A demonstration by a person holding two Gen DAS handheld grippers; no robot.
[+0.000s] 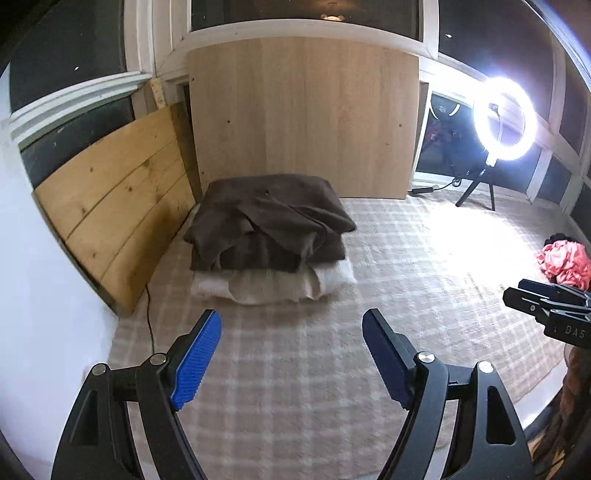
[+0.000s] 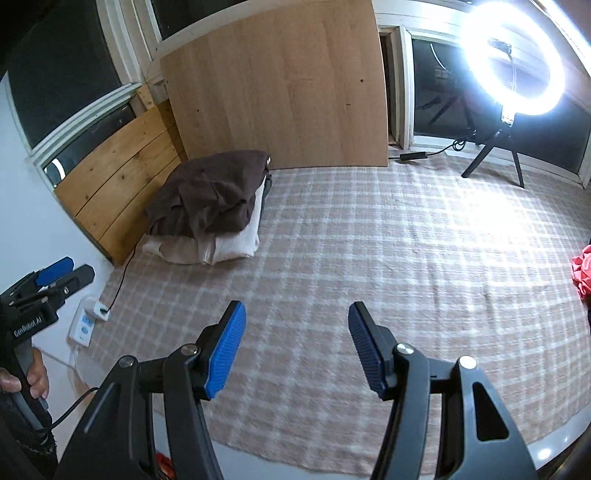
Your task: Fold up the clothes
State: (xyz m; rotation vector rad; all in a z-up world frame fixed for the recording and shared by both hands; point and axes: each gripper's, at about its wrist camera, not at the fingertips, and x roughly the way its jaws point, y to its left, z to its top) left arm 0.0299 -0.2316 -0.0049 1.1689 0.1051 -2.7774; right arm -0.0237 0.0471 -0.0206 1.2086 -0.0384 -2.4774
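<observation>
This looks like a room in a home, an enclosed porch or sunroom rigged for filming. Ahead of the tools, dark windows in white frames (image 1: pixel 306 27) wrap around the walls, with wooden boards (image 1: pixel 303 118) leaning against them. A checked beige rug (image 2: pixel 369 258) covers the floor beneath them. Ahead to the right, a lit ring light (image 2: pixel 513 62) stands on a small tripod. Ahead to the left lies a stack of folded clothes (image 1: pixel 269 229).

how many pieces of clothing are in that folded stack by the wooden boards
3 that show: a brown garment on top, a white one under it, and a beige one at the bottom front. Thinner layers may be hidden between them. A separate pink garment lies unfolded at the right.
</observation>
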